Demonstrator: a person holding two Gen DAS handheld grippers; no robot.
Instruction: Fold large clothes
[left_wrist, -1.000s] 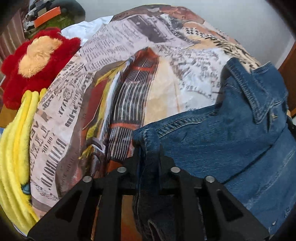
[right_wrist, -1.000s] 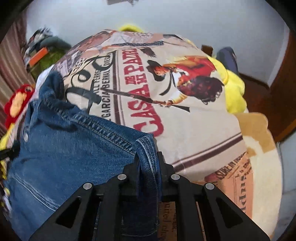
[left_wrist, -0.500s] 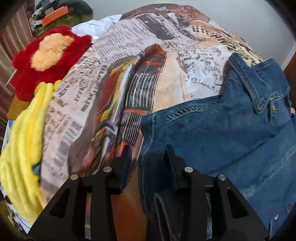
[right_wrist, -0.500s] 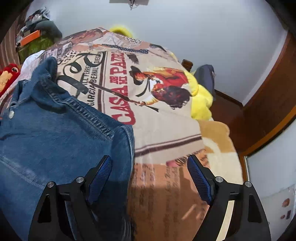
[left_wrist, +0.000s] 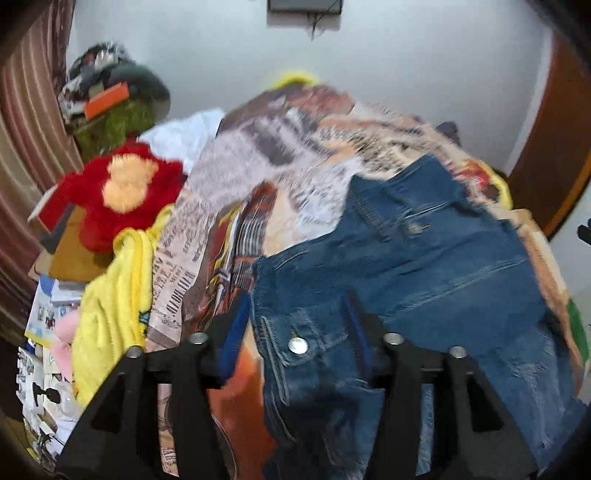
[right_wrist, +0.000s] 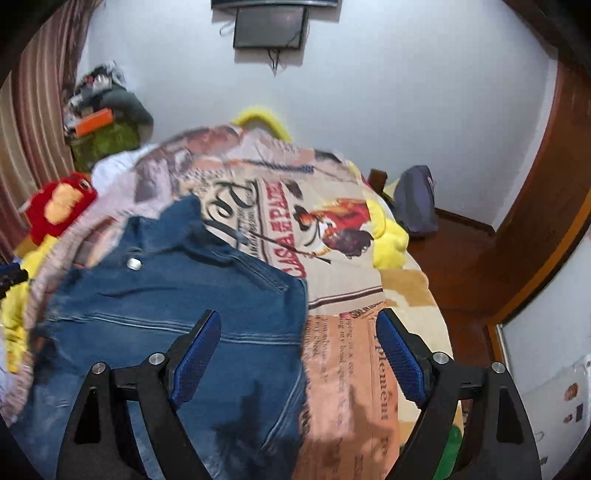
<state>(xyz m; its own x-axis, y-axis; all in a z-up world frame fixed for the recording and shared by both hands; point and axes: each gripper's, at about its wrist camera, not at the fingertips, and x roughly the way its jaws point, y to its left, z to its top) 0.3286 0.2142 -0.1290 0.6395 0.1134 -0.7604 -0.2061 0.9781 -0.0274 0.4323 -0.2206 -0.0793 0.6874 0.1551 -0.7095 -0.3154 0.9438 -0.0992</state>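
On the printed bedspread (right_wrist: 332, 258) a denim jacket (left_wrist: 443, 266) is laid, heavy and stiff-seamed; hems are best gripped. The left gripper (left_wrist: 295, 332) and right gripper (right_wrist: 299, 347), jaws just opened, are spread, nothing pinched.

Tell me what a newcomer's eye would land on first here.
The denim jacket comes first: it lies spread on the printed bedspread, its snap buttons showing. Both the left gripper and the right gripper hang over it; their jaws have just been opening and hold nothing. Next the red plush toy stands out at the bed's left edge, above a yellow blanket.
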